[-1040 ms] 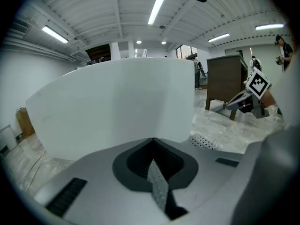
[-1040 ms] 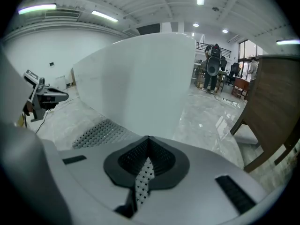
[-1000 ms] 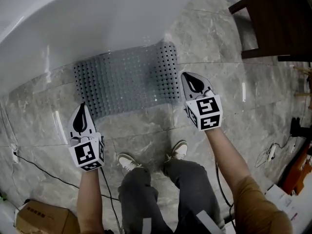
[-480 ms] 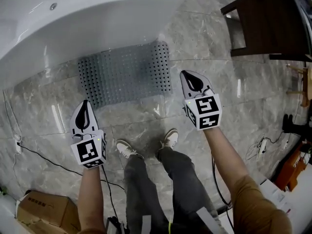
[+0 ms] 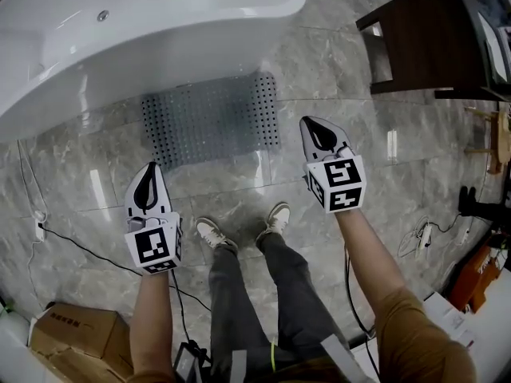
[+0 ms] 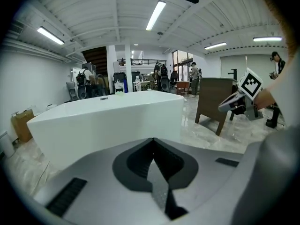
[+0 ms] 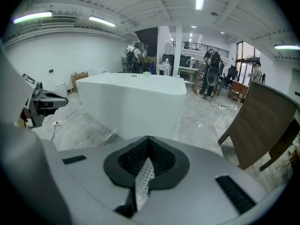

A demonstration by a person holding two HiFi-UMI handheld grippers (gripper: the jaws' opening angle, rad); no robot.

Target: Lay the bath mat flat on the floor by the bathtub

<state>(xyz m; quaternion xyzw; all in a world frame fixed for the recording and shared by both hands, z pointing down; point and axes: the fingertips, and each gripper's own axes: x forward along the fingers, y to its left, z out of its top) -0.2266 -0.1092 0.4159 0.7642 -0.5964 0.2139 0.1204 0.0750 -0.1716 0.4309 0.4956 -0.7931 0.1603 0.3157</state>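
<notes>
The grey perforated bath mat (image 5: 211,118) lies flat on the marble floor against the white bathtub (image 5: 144,30). My left gripper (image 5: 146,174) hangs in the air near the mat's front left corner, jaws shut with nothing between them. My right gripper (image 5: 314,126) is off the mat's right end, also shut and empty. In the right gripper view a corner of the mat (image 7: 111,138) shows on the floor below the tub (image 7: 136,102), past the closed jaw tips (image 7: 147,138). The left gripper view looks over its closed tips (image 6: 152,139) at the tub wall (image 6: 108,121).
A dark wooden cabinet (image 5: 431,38) stands at the upper right. A cardboard box (image 5: 72,333) sits at the lower left, with a cable (image 5: 80,242) running over the floor. The person's shoes (image 5: 211,234) are just in front of the mat. People stand far off in the hall.
Both grippers have risen away from the floor, still shut. The head view has pulled back and up, so the mat looks smaller. The mat has stayed flat by the tub.
</notes>
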